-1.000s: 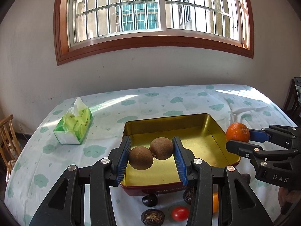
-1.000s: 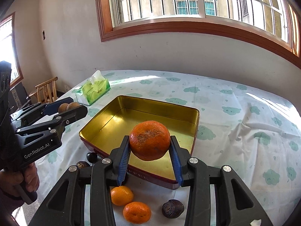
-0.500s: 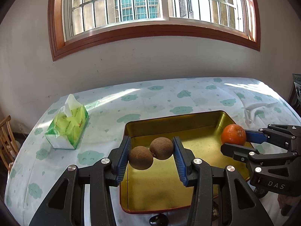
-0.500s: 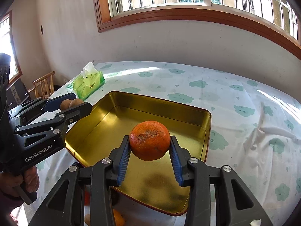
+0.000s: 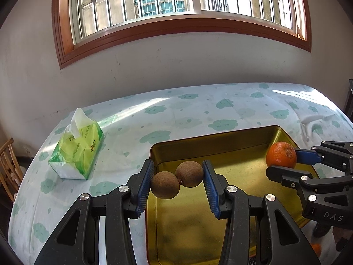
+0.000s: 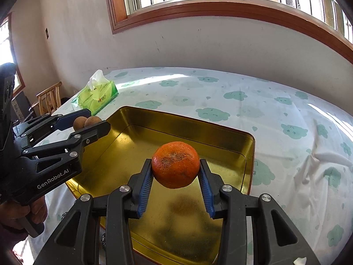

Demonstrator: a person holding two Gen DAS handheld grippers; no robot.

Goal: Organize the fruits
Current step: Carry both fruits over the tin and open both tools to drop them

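Barred, wood-framed window [image 5: 176,6] above a pale wall [image 5: 176,66] — sunlight on the cloud-print tablecloth [image 6: 286,110]; wooden chair [image 6: 49,97] left.

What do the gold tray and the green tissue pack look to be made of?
Gold tray: looks like thin metal with a glossy gold finish; its floor mirrors light and the fruit's shadow. Green tissue pack: soft plastic film, shiny and creased, with a white paper tissue sticking out on top.

Gold tray [image 6: 249,152], orange fruit [image 6: 175,164], 2 brown fruits [image 5: 177,178] — white tablecloth [image 5: 198,114], green clouds.
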